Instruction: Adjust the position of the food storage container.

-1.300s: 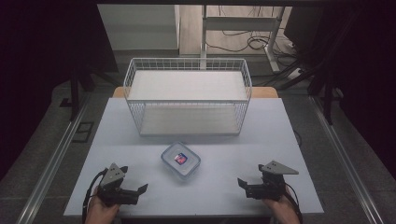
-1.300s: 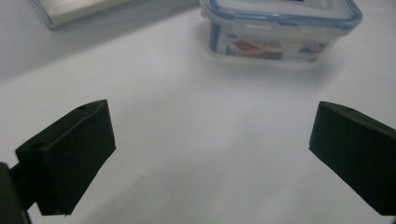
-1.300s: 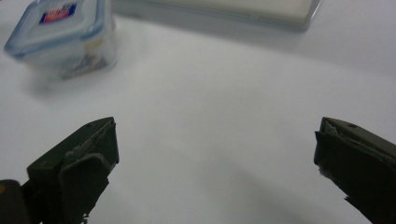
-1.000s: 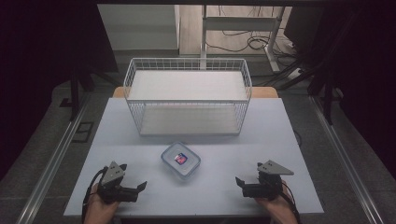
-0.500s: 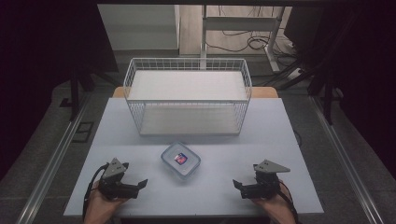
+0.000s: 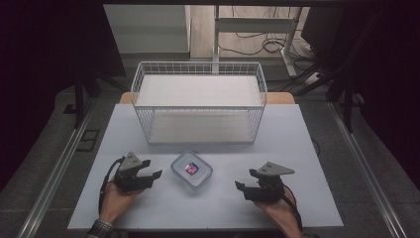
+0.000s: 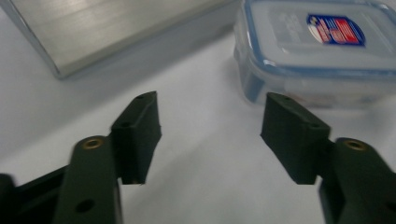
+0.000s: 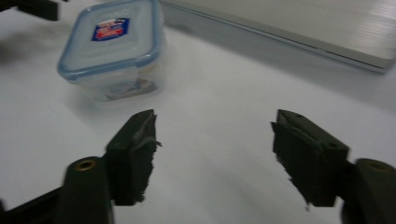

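Flanking lidded container (image 6: 191,170), bare table (image 6: 307,148) around, claws parted

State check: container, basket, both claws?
Plastic container: lid on, standing on the table, untouched.
Wire basket: upright, open top, nothing visible inside.
Left claw: open, nothing held, short of the container.
Right claw: open, nothing held, short of the container.
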`<action>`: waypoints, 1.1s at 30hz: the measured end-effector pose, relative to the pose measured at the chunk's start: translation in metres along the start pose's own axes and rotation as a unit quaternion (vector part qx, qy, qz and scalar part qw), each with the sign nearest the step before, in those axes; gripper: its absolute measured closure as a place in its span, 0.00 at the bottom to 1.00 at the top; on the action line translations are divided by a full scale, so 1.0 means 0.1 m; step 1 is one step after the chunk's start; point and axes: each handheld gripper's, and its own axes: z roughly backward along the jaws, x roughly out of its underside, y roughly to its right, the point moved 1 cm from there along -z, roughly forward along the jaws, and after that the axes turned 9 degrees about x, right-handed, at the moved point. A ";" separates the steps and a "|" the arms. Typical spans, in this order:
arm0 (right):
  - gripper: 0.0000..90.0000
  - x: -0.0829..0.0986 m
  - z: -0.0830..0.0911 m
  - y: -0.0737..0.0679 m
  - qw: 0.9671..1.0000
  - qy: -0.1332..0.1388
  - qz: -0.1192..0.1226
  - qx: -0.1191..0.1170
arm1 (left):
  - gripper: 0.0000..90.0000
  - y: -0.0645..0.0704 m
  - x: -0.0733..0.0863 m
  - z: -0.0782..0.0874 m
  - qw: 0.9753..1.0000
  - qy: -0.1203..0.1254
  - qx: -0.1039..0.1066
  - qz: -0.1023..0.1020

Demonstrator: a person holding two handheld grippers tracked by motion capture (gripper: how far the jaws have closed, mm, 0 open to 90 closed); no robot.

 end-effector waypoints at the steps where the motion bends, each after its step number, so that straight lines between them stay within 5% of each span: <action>1: 0.38 -0.02 -0.02 -0.02 1.000 -0.003 0.003 -0.007 | 0.51 -0.01 -0.03 -0.03 1.000 -0.001 0.002 -0.002; 9: 0.63 -0.22 -0.30 -0.20 0.997 -0.028 0.012 -0.068 | 0.88 -0.11 -0.18 -0.35 1.000 -0.011 0.027 -0.006; 10: 0.63 -0.22 -0.30 -0.20 0.997 -0.028 0.012 -0.068 | 0.91 -0.11 -0.18 -0.35 1.000 -0.011 0.027 -0.006; 12: 0.83 -0.27 -0.43 -0.26 0.995 -0.041 0.020 -0.090 | 0.95 -0.12 -0.19 -0.41 0.999 -0.015 0.037 -0.006; 16: 0.98 -0.26 -0.52 -0.35 0.993 -0.056 0.034 -0.098 | 0.98 -0.09 -0.18 -0.49 0.998 -0.029 0.057 -0.009; 24: 0.98 -0.22 -0.56 -0.45 0.990 -0.075 0.052 -0.105 | 1.00 0.10 -0.14 -0.46 0.997 -0.048 0.060 -0.012; 33: 0.98 -0.22 -0.53 -0.29 0.992 -0.077 0.038 -0.097 | 0.99 0.41 -0.04 -0.36 0.994 -0.079 0.067 -0.029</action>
